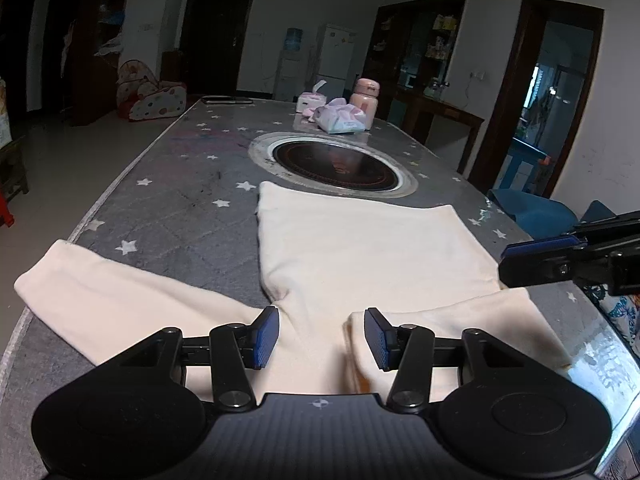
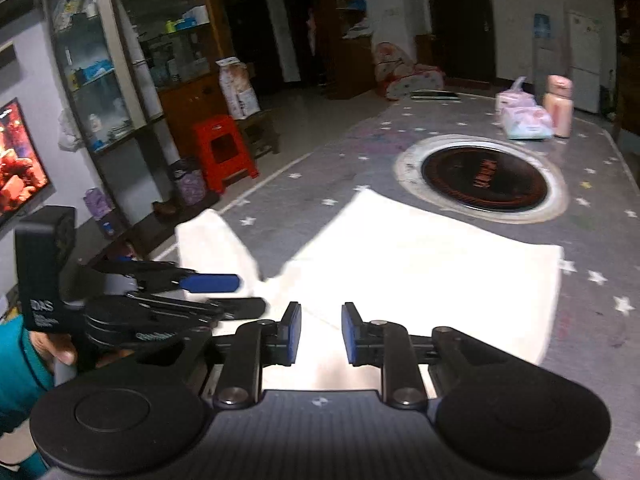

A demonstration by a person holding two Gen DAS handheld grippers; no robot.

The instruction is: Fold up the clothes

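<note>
A long tabletop (image 1: pixel 168 184) under a grey star-printed cover carries a round dark cooker plate (image 1: pixel 335 168) at its middle; a pink flask (image 1: pixel 366 98) and tissue packs (image 1: pixel 344 118) stand at the far end; shelves and dark doorways line the room. The cream garment (image 1: pixel 360 248) lies flat on the near half, one sleeve spread out left; the left hand-held gripper (image 1: pixel 320 338) hovers over it, jaws apart and empty; the right hand-held gripper (image 2: pixel 320 334) stands narrowly parted, gripping nothing.

One cream garment (image 1: pixel 360 248), two tissue packs (image 1: pixel 344 118), one pink bottle (image 1: pixel 365 96)
</note>
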